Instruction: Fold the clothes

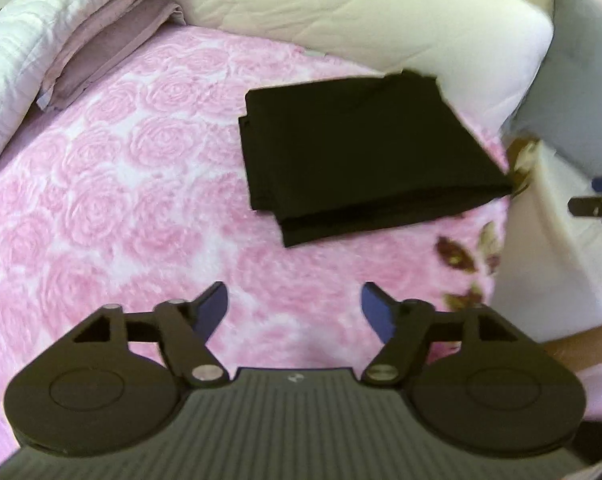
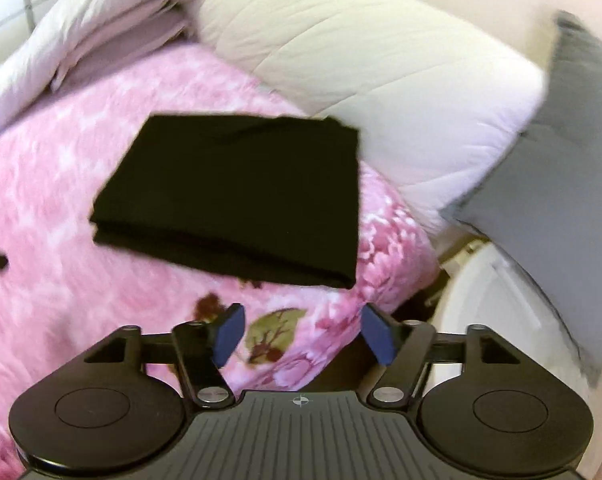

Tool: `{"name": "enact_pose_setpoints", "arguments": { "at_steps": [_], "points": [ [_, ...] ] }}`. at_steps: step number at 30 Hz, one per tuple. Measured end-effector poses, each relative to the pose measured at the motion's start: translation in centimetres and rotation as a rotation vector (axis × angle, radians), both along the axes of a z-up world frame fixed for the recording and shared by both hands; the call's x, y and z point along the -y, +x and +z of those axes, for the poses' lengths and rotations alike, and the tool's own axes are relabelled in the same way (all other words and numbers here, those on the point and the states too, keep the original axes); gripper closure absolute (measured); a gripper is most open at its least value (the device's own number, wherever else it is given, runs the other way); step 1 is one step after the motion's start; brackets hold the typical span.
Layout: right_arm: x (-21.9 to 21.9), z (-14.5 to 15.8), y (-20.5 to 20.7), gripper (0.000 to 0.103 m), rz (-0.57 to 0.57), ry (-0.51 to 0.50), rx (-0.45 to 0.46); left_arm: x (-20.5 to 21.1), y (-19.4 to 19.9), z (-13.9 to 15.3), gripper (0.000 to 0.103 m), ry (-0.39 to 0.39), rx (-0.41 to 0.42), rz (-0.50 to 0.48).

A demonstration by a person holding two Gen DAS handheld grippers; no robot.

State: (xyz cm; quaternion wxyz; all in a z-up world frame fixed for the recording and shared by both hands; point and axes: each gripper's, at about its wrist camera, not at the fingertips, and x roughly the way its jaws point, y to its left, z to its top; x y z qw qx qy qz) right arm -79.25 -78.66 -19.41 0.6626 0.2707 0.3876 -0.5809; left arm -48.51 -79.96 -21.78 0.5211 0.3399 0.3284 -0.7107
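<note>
Pink rose-patterned bedding (image 1: 121,184) covers the bed, with a cream pillow (image 1: 361,12) at its far side. Both tools stand wide and carry nothing: the left tool (image 1: 294,306) hovers over bare bedding, the right tool (image 2: 301,330) over the bed's edge where a leaf print shows. Ahead of the left tool and a little to its right, and straight ahead of the right tool, lies the black garment (image 1: 357,152), apart from both sets of fingers. It lies as a flat, squarish stack of layers with its thick doubled edge turned toward the tools, which is how a folded piece would lie. Beyond it to the left sits a pile of pale folded linen (image 1: 101,48).

Whether another fold is wanted cannot be told; it looks compact enough as it is. If one is judged needed, each tool should pinch all layers at a near corner together and carry them over level, so the edges meet squarely.
</note>
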Motion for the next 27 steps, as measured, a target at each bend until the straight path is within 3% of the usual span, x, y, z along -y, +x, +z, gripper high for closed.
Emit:
{"name": "enact_pose_setpoints", "arguments": {
  "at_steps": [3, 5, 9, 11, 16, 20, 27],
  "points": [
    [-1.4, 2.7, 0.3, 0.029, -0.064, -0.005, 0.065, -2.1, 0.4, 2.2, 0.031, -0.008, -0.066, 0.046],
    [-2.4, 4.7, 0.6, 0.028, -0.077, -0.023, 0.092, -2.9, -0.1, 3.7, 0.026, -0.02, -0.084, 0.018],
    [-3.4, 7.4, 0.9, 0.027, -0.1, -0.052, 0.1, -3.8, -1.8, 5.8, 0.016, -0.02, -0.058, 0.032],
    [-3.6, 7.7, 0.9, 0.026, -0.108, -0.04, 0.109, -4.3, -2.1, 6.3, 0.006, 0.003, -0.068, 0.058],
    [-4.2, 8.0, 1.0, 0.026, -0.089, -0.002, 0.119, -5.5, -3.5, 7.5, 0.005, 0.015, -0.04, 0.091],
    [-5.0, 7.8, 1.2, 0.026, -0.032, 0.023, 0.112, -6.0, -5.6, 8.3, 0.005, -0.006, 0.085, 0.103],
    [-6.5, 7.8, -0.8, 0.026, 0.011, 0.025, 0.133, -7.9, -8.7, 9.3, 0.007, -0.022, 0.094, 0.121]
  ]
}}
